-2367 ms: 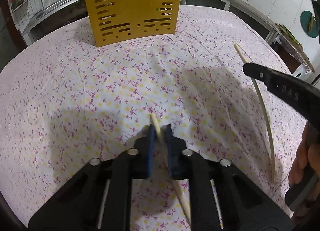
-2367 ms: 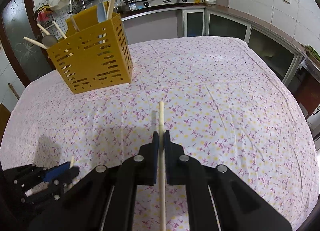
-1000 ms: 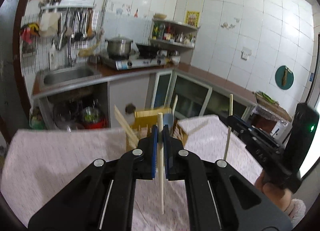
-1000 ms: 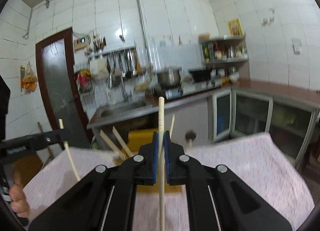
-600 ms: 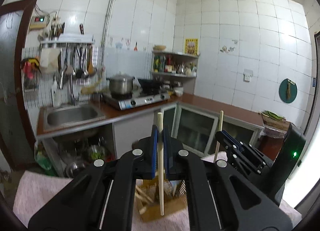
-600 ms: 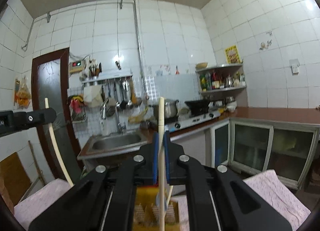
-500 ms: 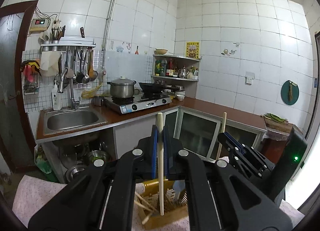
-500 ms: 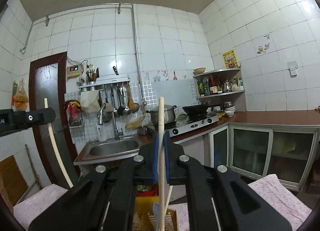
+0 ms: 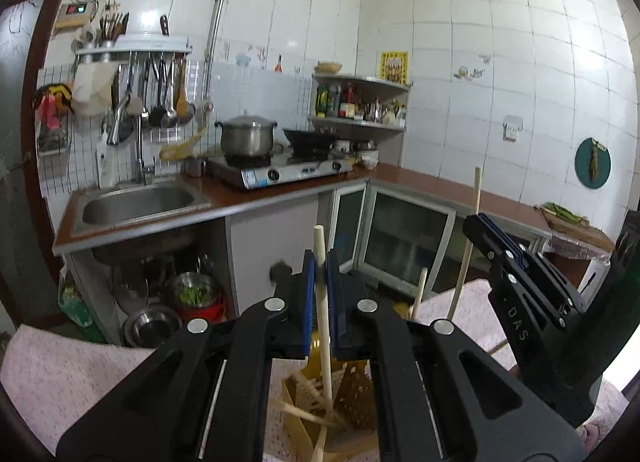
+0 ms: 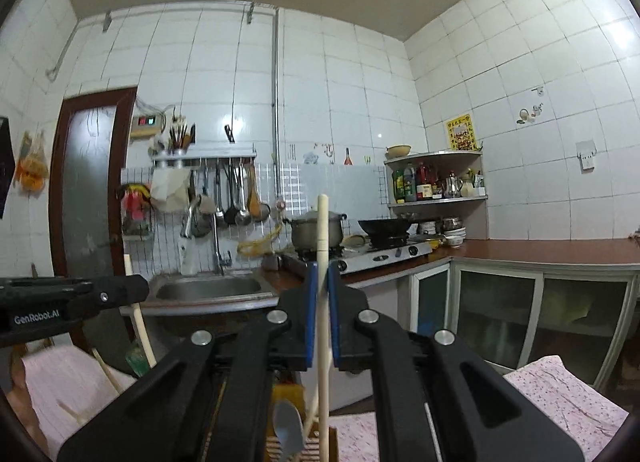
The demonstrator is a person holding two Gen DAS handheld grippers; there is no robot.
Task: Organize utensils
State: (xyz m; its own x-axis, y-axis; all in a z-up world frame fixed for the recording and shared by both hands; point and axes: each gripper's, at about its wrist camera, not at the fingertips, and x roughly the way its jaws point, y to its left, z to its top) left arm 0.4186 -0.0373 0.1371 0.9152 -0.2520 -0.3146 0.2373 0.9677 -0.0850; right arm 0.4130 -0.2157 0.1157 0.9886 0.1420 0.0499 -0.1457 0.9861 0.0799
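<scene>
Grippers clamp slender round wooden chopsticks [image 9: 323,326] upright.

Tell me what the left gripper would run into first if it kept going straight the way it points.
Probably the sink counter's cabinet front, far across the room. The left gripper, shut on a chopstick, points above the yellow holder; depth unclear.

The utensil holder [image 9: 320,402] stands on the table [image 9: 80,382] — before the sink [image 9: 136,206], stove [image 9: 280,172] to its right.

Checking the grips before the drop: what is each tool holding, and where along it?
Each holds one chopstick upright: left tool grips its chopstick near the top end; right tool grips its chopstick around mid-length.
</scene>
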